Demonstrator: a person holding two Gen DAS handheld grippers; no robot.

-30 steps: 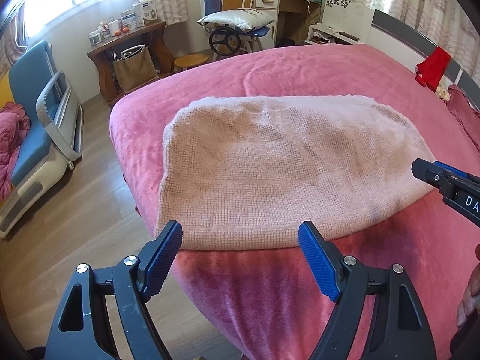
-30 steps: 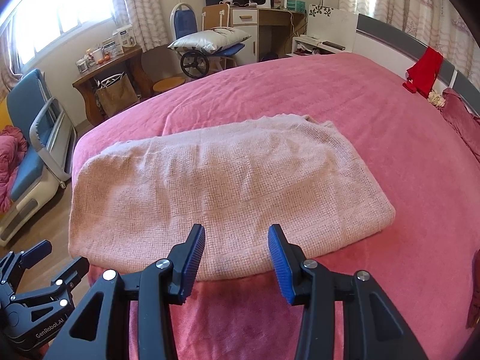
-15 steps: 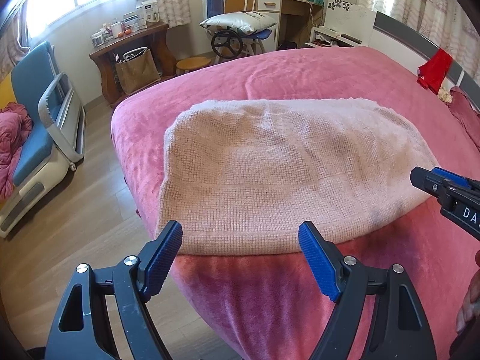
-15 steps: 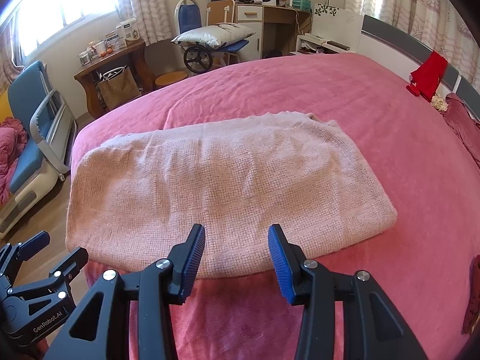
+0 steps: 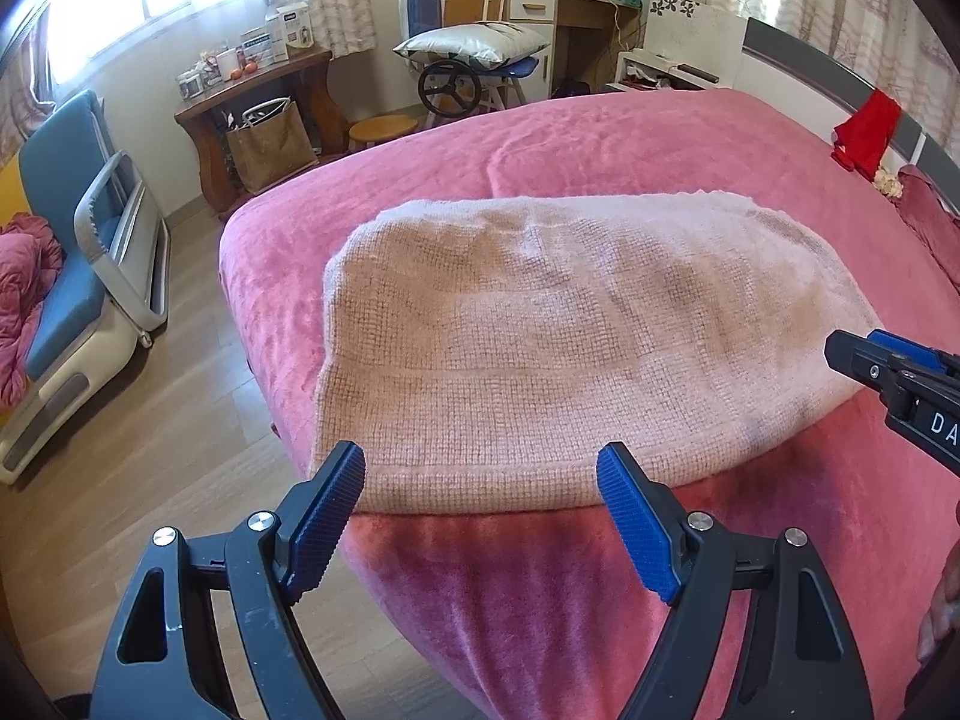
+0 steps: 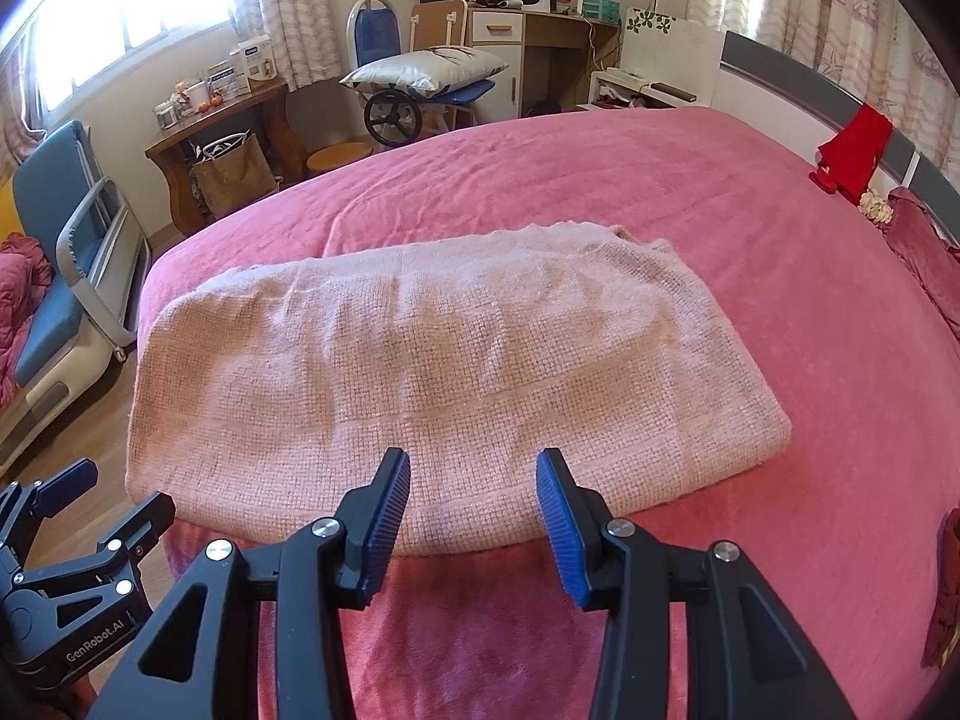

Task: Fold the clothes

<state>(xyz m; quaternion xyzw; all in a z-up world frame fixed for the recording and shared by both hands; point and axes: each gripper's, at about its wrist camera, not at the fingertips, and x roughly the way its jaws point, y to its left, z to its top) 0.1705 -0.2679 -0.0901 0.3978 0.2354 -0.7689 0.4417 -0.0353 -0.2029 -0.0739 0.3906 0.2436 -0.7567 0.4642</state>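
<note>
A pale pink knitted garment (image 5: 576, 348) (image 6: 432, 384) lies folded flat near the front edge of the bed with the pink blanket (image 5: 600, 138) (image 6: 600, 192). My left gripper (image 5: 480, 483) hovers just before the garment's near left hem, open wide, nothing between its blue pads. My right gripper (image 6: 474, 483) hangs over the near hem towards the middle, its jaws partly apart and empty. The right gripper's tip (image 5: 864, 360) shows at the right edge of the left wrist view. In the right wrist view the left gripper (image 6: 60, 516) appears at lower left.
A red cloth (image 6: 852, 156) hangs on the headboard at the far right, with a dark pink pillow (image 6: 924, 252) below it. A blue chair (image 5: 78, 276) and wooden floor lie left of the bed. A desk, side table and pillow-laden chair (image 5: 474, 48) stand at the back.
</note>
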